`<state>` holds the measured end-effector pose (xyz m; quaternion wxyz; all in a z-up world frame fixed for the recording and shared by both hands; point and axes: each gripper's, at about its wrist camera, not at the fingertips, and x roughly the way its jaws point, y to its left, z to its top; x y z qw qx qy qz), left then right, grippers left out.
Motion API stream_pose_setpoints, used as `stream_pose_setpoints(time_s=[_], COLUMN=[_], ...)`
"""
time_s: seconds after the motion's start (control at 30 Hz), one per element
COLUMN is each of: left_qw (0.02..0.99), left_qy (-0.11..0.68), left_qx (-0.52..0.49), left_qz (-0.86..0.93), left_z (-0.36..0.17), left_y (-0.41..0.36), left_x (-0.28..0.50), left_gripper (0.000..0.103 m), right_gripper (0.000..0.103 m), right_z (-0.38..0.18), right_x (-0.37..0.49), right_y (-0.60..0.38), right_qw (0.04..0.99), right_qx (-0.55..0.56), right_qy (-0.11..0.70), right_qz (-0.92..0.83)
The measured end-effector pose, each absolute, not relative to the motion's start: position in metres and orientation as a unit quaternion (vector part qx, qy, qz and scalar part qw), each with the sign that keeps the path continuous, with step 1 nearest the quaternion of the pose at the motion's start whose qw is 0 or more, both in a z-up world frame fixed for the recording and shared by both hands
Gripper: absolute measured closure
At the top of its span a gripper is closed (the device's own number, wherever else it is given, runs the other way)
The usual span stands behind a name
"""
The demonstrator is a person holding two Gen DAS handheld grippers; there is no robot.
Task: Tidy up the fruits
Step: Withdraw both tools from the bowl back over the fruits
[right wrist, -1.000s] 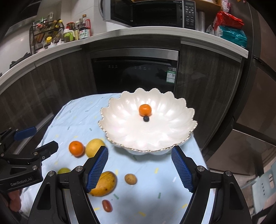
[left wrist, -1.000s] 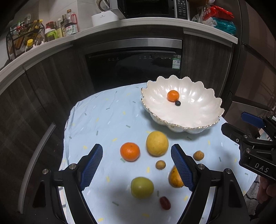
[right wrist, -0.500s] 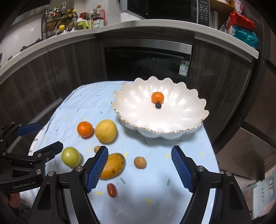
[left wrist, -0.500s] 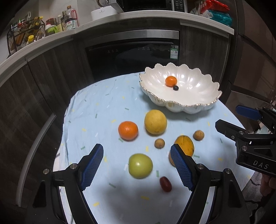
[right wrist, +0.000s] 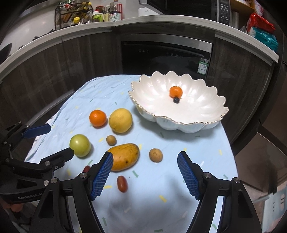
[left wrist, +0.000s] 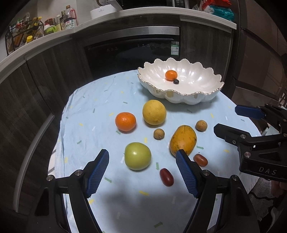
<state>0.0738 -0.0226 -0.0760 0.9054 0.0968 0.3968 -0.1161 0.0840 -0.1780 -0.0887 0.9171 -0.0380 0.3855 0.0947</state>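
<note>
Fruits (left wrist: 154,112), round and smooth, lie near a scalloped glossy bowl (left wrist: 188,96); both ribbed-padded tongs (left wrist: 142,169) (right wrist: 145,172) are closing, empty.

I stood at a small table (left wrist: 93,100) draped in a pale blue cloth (right wrist: 107,89) flecked with little coloured dashes, its folds creased toward the far edge. Beyond it ran dark wood-grain cabinets (left wrist: 44,75) under a curved white countertop (right wrist: 161,19). A black built-in oven (left wrist: 132,52) with a steel handle sat in the middle. On the counter I saw a wire rack of bottles (right wrist: 75,12), a microwave (right wrist: 188,7) and red and teal packets (right wrist: 263,32). The room was dim, the light falling mostly on the table.
</note>
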Motion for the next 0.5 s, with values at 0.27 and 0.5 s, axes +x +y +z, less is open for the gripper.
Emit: stream_pose_setpoints(time_s=[0.27,0.5], left_qw=[0.898,0.891], left_qy=[0.408,0.420], left_qx=[0.106,0.104], left_qz=[-0.130,-0.140], left_z=[-0.089,-0.100], left_y=[-0.028,-0.031], left_x=[0.069,0.067], left_gripper=[0.035,0.040], right_gripper=[0.037,0.038], right_z=[-0.098,-0.106], right_x=[0.080,0.077], right_y=[-0.175,-0.171], right_qw=[0.910,0.906], right_qx=[-0.041,-0.048], right_qy=[0.395,0.398], right_qz=[0.116,0.132])
